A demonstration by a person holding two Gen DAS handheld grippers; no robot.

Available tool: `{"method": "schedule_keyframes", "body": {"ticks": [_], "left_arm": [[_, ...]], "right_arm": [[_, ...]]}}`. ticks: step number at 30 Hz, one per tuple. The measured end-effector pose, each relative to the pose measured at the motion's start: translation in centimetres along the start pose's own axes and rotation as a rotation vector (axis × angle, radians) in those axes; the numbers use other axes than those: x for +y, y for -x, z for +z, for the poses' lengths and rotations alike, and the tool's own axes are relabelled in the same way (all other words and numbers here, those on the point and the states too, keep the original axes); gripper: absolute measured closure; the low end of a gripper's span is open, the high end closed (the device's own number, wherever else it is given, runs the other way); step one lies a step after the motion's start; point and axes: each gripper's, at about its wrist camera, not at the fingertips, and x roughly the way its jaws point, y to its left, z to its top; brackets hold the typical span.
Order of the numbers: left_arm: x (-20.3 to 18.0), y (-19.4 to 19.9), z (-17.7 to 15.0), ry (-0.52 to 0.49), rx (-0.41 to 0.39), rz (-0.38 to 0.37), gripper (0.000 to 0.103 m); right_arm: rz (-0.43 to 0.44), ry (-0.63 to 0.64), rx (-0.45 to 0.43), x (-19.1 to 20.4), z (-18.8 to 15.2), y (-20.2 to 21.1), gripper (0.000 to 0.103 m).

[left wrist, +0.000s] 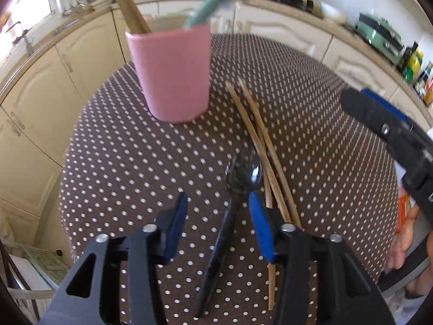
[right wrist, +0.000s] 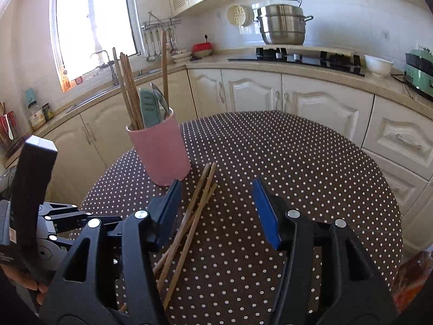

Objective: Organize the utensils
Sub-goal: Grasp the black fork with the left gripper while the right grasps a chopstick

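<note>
A pink cup (left wrist: 169, 73) stands on the dotted brown table (left wrist: 121, 162), holding wooden chopsticks and a teal-handled utensil. Loose wooden chopsticks (left wrist: 257, 135) lie to its right. A black spoon (left wrist: 243, 173) lies beside them, and its handle runs back between the jaws of my left gripper (left wrist: 219, 216). That gripper is open, its pads clear of the handle. In the right wrist view the cup (right wrist: 162, 151) is at the left, and my right gripper (right wrist: 216, 205) hovers open over the table. The loose chopsticks (right wrist: 194, 216) lie by its left finger.
Cream cabinets and a counter curve around the round table's far side. On the counter are a hob (right wrist: 297, 57), a steel pot (right wrist: 282, 24), a white bowl (right wrist: 378, 65) and a green appliance (right wrist: 420, 70). An orange packet (left wrist: 404, 211) sits by the table's right edge.
</note>
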Motion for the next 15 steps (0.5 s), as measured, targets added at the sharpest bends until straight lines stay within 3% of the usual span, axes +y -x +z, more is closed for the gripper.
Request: {"method": "schedule_keyframes", "body": {"ticks": [6,8,15], "left_arm": [[-1.0,-2.7,0.2,-0.039,0.035,0.024,0.067],[-1.0,-3.0,0.4,-0.027,0.029,0.032,0.09],[1.7,-2.5,1.5,0.098,-0.005,0.003,0.092]], "right_arm": [[0.018,-0.011,0.075,-0.6,-0.4,-1.3,0.047],[0.018,-0.015,0.115,-0.6,-0.4,-2.0,0.047],[0.05,-0.039,0.279,-0.7,0.2,-6.0,0.047]]}}
